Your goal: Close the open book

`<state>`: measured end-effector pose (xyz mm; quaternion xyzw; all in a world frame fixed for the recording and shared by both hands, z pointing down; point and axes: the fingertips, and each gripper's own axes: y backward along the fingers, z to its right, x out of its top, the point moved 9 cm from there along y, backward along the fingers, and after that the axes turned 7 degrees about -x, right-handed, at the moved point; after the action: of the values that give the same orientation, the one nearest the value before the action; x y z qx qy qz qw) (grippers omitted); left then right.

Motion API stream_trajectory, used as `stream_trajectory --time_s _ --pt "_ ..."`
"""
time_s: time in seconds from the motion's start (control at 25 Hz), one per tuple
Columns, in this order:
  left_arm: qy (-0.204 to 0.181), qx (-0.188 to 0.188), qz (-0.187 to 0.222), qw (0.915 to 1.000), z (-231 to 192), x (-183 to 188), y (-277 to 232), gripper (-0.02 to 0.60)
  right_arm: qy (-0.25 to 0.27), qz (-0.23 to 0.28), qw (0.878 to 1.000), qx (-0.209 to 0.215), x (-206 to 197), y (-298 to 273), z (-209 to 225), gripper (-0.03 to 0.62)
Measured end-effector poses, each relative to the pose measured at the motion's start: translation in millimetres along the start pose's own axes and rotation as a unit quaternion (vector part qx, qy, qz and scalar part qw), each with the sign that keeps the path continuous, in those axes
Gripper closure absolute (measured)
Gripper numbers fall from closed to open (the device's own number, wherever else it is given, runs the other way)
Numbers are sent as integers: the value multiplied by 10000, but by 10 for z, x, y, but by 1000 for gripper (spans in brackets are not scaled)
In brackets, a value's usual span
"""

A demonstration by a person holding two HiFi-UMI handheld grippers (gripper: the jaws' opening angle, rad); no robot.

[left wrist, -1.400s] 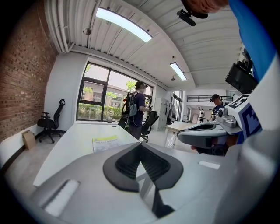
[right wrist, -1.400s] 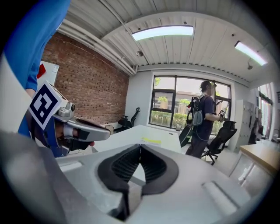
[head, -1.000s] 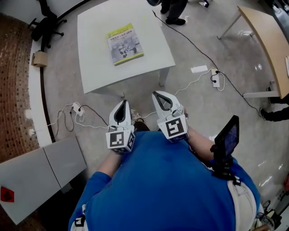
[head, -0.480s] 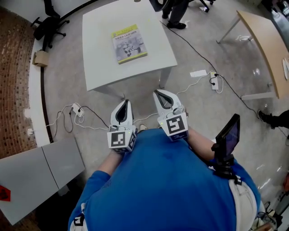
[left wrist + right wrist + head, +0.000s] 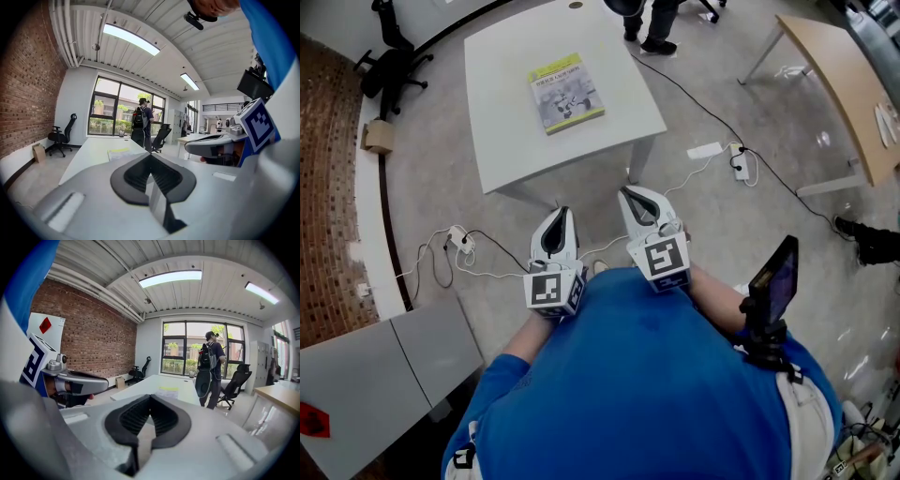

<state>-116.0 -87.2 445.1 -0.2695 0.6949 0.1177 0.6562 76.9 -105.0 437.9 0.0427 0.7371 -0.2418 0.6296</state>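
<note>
The book (image 5: pixel 566 92) lay flat on the white table (image 5: pixel 506 131), cover upward with its yellow band toward the far edge, and it looked shut rather than open. It sat toward the far half of the table, well apart from both claws.

The left claw (image 5: pixel 562 217) and the right claw (image 5: pixel 627 196) were held side by side close in front of the person's blue shirt (image 5: pixel 647 394), over the floor short of the table's near edge, both pointing toward the table. In the left gripper view the left claw (image 5: pixel 151 156) had its jaws pressed together with nothing between them, and the book (image 5: pixel 119 152) showed beyond on the table. In the right gripper view the right claw (image 5: pixel 150 397) was likewise squeezed together and empty, with the book (image 5: pixel 168 391) far ahead.

A standing person with a backpack (image 5: pixel 207 363) was at the table's far side. White cables and a power strip (image 5: pixel 457 242) lay on the floor near the table leg, and a black office chair (image 5: pixel 389 58) stood by the brick wall
</note>
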Motion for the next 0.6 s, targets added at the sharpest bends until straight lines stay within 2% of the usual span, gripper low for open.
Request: stream_trajectory --time_s 0.6 --pt "-18 -259 -43 9997 -65 -4 27 575 52 -62 9998 -169 4 32 -134 591"
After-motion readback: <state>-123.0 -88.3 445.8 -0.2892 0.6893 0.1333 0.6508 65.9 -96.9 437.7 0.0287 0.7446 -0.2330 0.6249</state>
